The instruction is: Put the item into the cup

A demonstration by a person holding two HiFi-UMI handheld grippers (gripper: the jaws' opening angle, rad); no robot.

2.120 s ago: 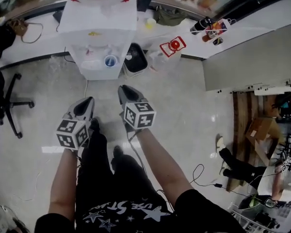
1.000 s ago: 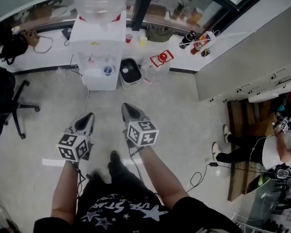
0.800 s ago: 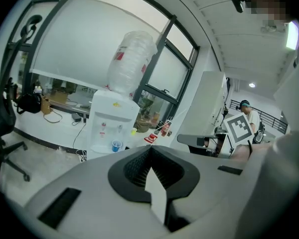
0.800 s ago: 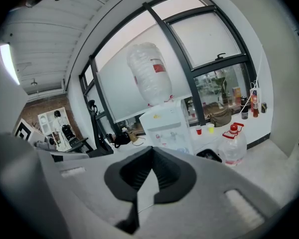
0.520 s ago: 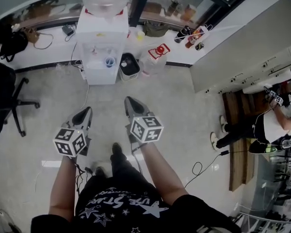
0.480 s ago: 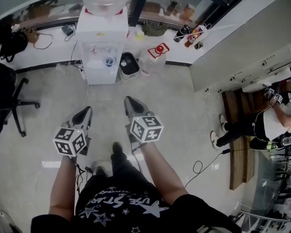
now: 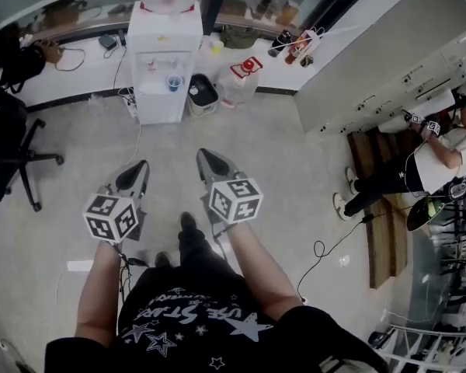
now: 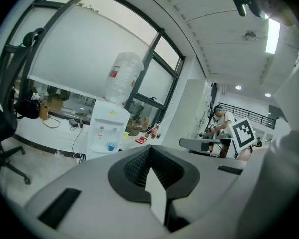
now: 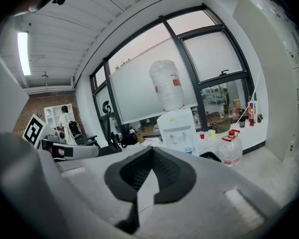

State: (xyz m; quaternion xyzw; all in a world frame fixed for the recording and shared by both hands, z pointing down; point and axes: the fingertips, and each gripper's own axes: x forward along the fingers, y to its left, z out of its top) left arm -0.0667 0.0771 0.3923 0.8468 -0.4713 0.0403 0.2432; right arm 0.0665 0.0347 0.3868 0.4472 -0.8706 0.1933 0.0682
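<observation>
You hold two tools: the left hand-held gripper (image 7: 141, 165) and the right hand-held gripper (image 7: 203, 154), both closed and empty. Ahead stands one water dispenser (image 7: 165, 53) with one blue cup (image 7: 173, 82).

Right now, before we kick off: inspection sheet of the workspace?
Surface: light floor; no worktable near the grippers.
Job's things: blue cup on the water dispenser; item: nothing seen.
Clutter: black bin and clear jug beside the dispenser; bottles on the ledge.
Grippers: left gripper shut, empty; right gripper shut, empty.
Cables: loose cable on the floor at right.
Surroundings: office chair at left; second person at right.
</observation>
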